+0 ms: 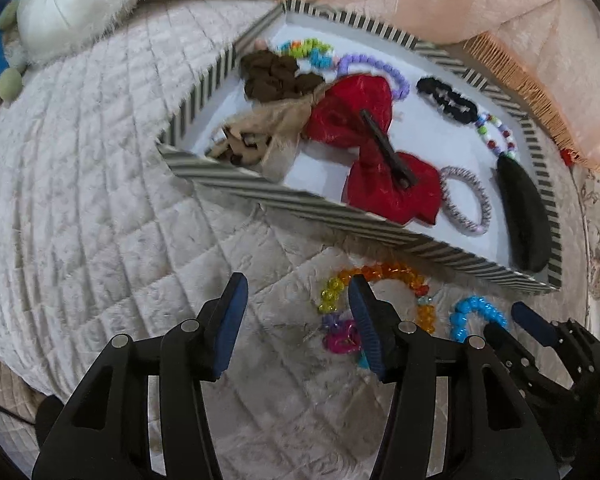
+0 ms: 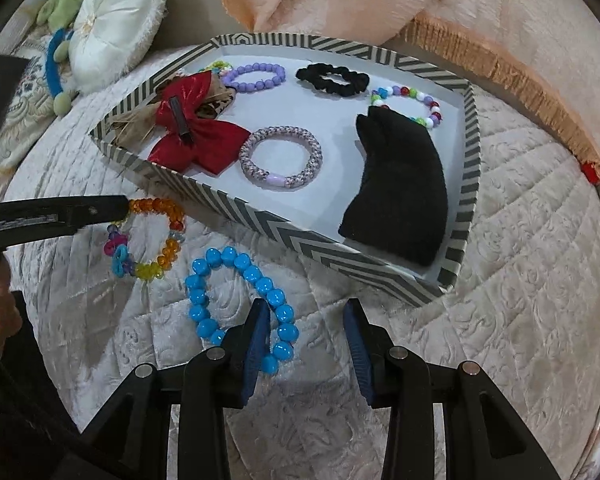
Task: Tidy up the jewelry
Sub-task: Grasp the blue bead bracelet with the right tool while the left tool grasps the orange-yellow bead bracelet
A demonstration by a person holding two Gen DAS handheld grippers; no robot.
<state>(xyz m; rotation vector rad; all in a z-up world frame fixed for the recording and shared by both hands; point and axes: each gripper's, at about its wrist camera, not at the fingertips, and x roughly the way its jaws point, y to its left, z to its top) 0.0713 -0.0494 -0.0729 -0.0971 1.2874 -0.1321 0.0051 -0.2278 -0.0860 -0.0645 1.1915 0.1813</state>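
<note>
Two bracelets outside striped box; both grippers above them.
Left gripper: jaws apart, nothing held, one finger over orange bead bracelet on quilted cushion. Right gripper: jaws part-open, unclamped, left finger over blue bead bracelet. Other accessories, incl. red bow, inside box.

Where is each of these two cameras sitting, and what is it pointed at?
Left wrist: on the left gripper, aimed steeply down at the rainbow bracelet; right gripper shows.
Right wrist: on the right gripper, looking down at the blue bracelet; a left-gripper finger intrudes.
Shared: the striped tray, both bracelets.
</note>
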